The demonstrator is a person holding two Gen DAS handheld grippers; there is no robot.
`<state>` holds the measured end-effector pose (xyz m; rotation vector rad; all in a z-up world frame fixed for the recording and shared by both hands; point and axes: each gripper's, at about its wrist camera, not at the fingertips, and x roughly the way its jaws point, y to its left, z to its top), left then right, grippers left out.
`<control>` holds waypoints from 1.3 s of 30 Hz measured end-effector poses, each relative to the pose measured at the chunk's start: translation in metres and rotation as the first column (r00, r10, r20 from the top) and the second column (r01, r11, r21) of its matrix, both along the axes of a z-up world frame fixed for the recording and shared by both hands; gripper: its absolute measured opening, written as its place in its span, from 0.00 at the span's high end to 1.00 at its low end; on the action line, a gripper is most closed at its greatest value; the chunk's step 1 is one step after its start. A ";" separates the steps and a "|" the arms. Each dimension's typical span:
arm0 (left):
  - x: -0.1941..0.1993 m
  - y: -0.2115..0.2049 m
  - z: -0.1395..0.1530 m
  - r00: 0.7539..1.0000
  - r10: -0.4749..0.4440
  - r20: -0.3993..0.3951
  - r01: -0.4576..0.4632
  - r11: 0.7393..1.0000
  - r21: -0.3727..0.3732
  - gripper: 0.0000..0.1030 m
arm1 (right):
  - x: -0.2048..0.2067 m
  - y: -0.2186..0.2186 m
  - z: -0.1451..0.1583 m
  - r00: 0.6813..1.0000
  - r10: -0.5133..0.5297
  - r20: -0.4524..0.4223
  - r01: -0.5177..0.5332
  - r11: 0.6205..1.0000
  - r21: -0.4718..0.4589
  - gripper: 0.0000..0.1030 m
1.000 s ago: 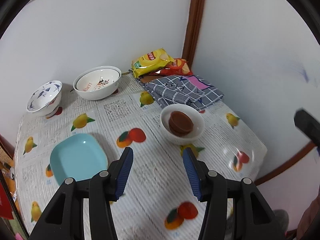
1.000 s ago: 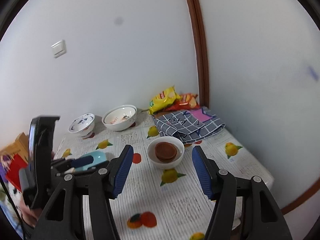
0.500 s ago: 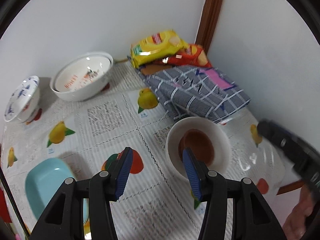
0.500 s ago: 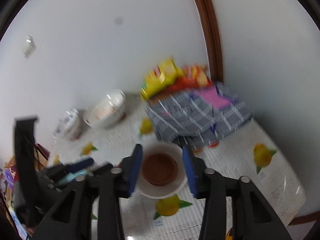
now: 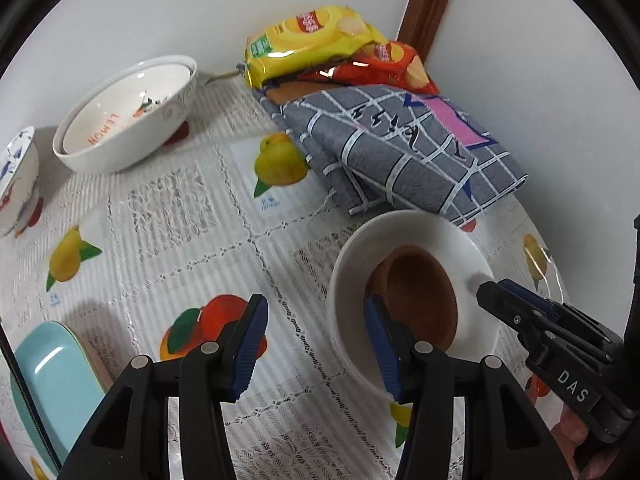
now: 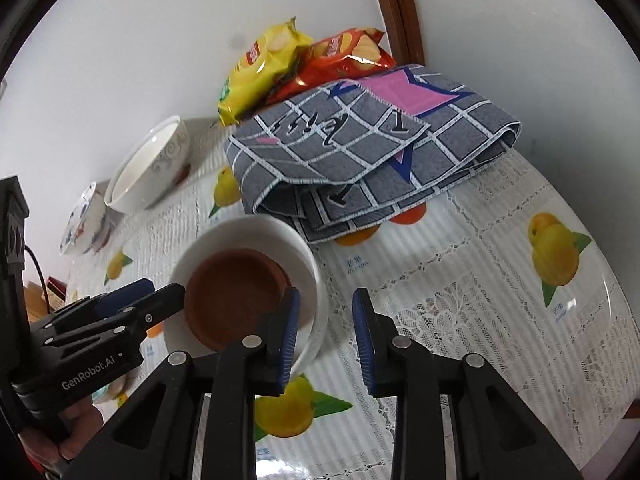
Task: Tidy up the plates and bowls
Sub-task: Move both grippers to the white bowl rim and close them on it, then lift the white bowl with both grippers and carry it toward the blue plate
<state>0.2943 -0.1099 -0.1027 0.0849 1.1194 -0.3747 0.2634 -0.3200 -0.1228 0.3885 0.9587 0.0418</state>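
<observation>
White bowl's [image 6: 310, 280] rim sits between the right claw's [image 6: 326, 338] closing jaws.

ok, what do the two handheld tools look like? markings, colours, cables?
Both are black plastic two-finger tools with ribbed blue pads and silver pivot screws. The left tool carries white "GenRobot.AI" lettering on its body, seen from the right wrist view, plus a thin black cable behind it. The right tool shows white "DAS" lettering in the left wrist view.

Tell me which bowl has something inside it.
The plain white bowl nearest both grippers: it holds a brown dish. The lemon-print bowl looks empty.
</observation>
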 end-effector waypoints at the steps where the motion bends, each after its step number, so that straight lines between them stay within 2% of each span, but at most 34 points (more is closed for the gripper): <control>1: 0.000 0.000 -0.002 1.000 0.003 0.001 -0.003 1.000 0.002 0.53 | 0.000 0.001 -0.002 1.000 -0.002 -0.007 0.002 1.000 -0.007 0.72; 9: 0.003 -0.005 -0.019 0.999 0.028 -0.024 -0.027 0.999 0.044 0.57 | 0.001 0.006 -0.010 1.000 0.008 -0.005 -0.008 0.999 -0.037 0.73; 11: 0.003 -0.008 -0.023 0.999 0.030 -0.031 -0.028 0.998 0.053 0.61 | 0.001 0.009 -0.011 1.000 0.007 -0.002 -0.008 0.999 -0.050 0.73; 21: 0.002 -0.010 -0.028 0.999 0.041 -0.022 -0.040 0.997 0.065 0.61 | 0.007 0.013 -0.015 1.000 -0.005 -0.011 0.004 0.997 -0.078 0.73; 30: 0.004 -0.009 -0.034 0.998 0.042 -0.043 -0.040 0.999 0.035 0.61 | 0.007 0.014 -0.016 1.000 -0.026 -0.009 0.025 0.996 -0.082 0.73; 36: 0.003 -0.009 -0.034 0.998 0.049 -0.051 -0.048 0.999 0.021 0.65 | 0.008 0.015 -0.018 0.999 -0.042 -0.021 0.040 0.996 -0.079 0.73; 39: 0.002 -0.007 -0.035 0.997 0.049 -0.063 -0.049 0.999 -0.002 0.70 | 0.009 0.016 -0.018 0.999 -0.043 -0.030 0.040 0.996 -0.082 0.73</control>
